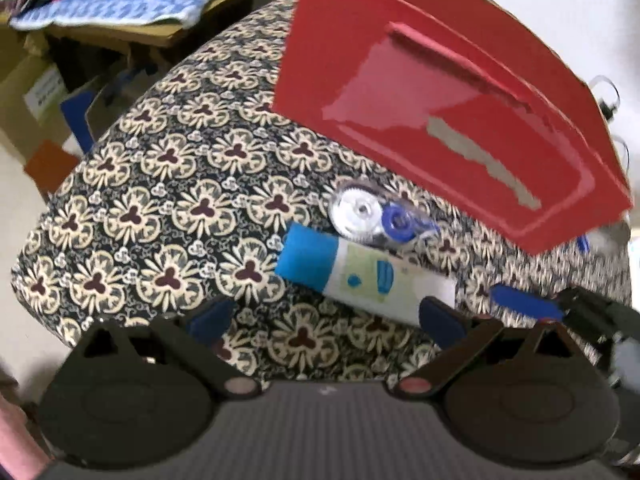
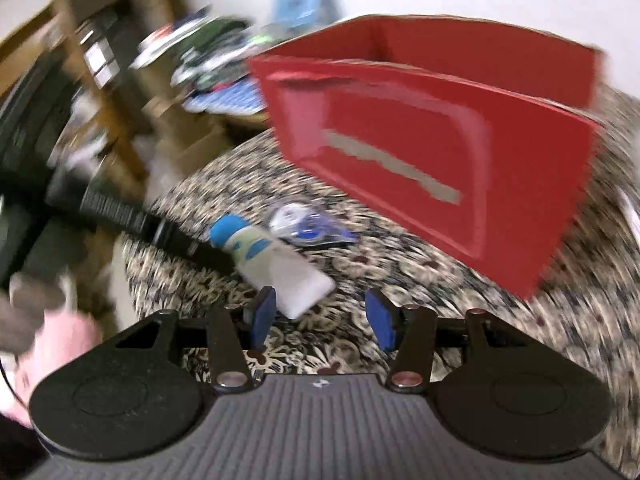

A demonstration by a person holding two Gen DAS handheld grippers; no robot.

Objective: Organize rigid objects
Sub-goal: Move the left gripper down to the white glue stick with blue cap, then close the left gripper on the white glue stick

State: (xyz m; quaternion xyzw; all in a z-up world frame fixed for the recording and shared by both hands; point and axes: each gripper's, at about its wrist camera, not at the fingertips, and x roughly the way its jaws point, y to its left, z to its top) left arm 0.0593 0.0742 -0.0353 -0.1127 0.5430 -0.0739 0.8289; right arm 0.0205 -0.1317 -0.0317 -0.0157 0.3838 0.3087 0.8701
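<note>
A white tube with a blue cap (image 1: 360,276) lies on the patterned tablecloth (image 1: 168,200), next to a clear correction-tape dispenser with a blue wheel (image 1: 376,216). A red open box (image 1: 452,112) stands just behind them. My left gripper (image 1: 324,320) is open and empty, with the tube's flat end near its right finger. My right gripper (image 2: 320,316) is open and empty, just in front of the tube (image 2: 272,260). The dispenser (image 2: 308,226) and red box (image 2: 440,152) also show in the right wrist view. The right gripper's blue finger (image 1: 524,300) enters the left wrist view at the right.
Cardboard boxes (image 1: 36,96) and a wooden shelf with printed packages (image 1: 108,8) stand beyond the table's left edge. A wooden shelf (image 2: 100,40) and clutter sit behind the table in the right wrist view. The left gripper's black body (image 2: 120,212) reaches in from the left.
</note>
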